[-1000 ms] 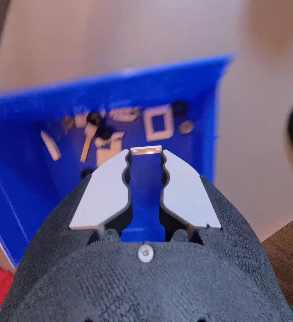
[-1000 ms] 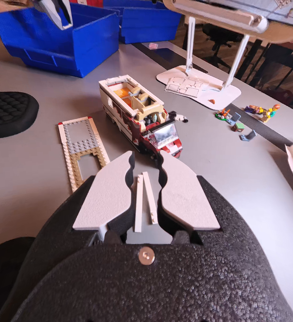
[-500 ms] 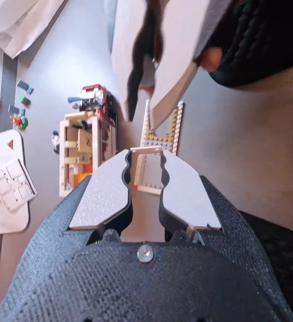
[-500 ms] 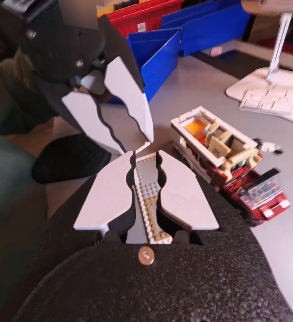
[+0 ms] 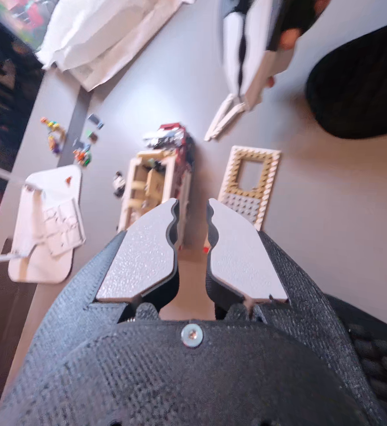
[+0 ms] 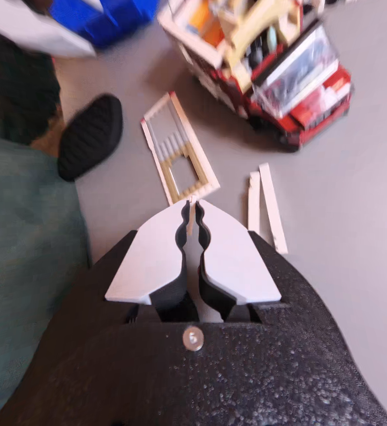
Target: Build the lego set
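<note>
— Right gripper (image 6: 192,202)?
— Almost closed, pads pinching a thin cream plate (image 6: 191,219) edge-on at the very tips. Wider apart a second ago, with nothing gripped.

— And the left gripper (image 5: 192,204)?
— Parted, with nothing between the fingers, only the grey table (image 5: 326,230) showing through. Half a second back, a small cream plate bridging those tips; gone from there now.

— Handed across, then?
— Probably: same colour, same thinness. Not certain, though.

— Around the right one?
— Just beyond the tips, a studded frame plate (image 6: 181,156) flat on the table. To the right, two white strips (image 6: 266,207) lying together. Farther off, a brick-built van (image 6: 268,69); at the top edge, a blue bin (image 6: 109,20).

— Versus a second ago?
— Left one then over the blue bin, now above the table between van and frame plate. Heavy blur in both views.
</note>
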Available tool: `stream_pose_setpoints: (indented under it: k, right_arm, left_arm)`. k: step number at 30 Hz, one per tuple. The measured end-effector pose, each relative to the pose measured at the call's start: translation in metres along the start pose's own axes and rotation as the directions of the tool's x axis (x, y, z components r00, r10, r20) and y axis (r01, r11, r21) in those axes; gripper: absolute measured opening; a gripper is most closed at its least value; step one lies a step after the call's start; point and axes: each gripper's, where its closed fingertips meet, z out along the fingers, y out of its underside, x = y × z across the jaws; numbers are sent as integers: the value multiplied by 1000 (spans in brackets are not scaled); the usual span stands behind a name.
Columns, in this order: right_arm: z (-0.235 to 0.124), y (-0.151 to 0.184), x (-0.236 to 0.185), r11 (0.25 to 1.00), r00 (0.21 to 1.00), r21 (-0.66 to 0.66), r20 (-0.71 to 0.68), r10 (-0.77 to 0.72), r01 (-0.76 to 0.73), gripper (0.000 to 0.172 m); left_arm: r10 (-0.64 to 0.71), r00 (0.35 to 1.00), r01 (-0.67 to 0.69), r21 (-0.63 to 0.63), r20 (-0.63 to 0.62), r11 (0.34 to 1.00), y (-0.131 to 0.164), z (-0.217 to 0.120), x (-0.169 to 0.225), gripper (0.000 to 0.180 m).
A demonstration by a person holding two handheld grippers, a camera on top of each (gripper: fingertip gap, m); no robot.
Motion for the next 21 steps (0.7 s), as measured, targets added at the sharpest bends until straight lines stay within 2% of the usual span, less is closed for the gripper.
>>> stream_pose_setpoints:
  k: [3, 6, 11, 15, 21]
  right_arm:
    - [3, 31, 14, 989, 1000, -146, -28, 11, -15, 4]
    - [10, 40, 19, 976, 995, -214, -80, -59, 41, 6]
    - [10, 33, 28, 964, 975, -233, -145, -168, 132, 15]
    - [0, 20, 32, 950, 937, -202, -210, -280, 238, 15]
    - [-1, 36, 17, 855, 827, -306, -260, -498, 418, 16]
  left_arm:
    - [-97, 992, 97, 2, 85, 995, 30, -23, -26, 22]
    - [-178, 974, 180, -2, 140, 984, 60, -39, -39, 22]
    - [-257, 945, 268, -30, 203, 963, 101, -59, -47, 24]
    - [-284, 925, 305, -46, 251, 951, 124, -74, -51, 26]
    - [-338, 883, 365, -24, 325, 931, 148, -98, -61, 26]
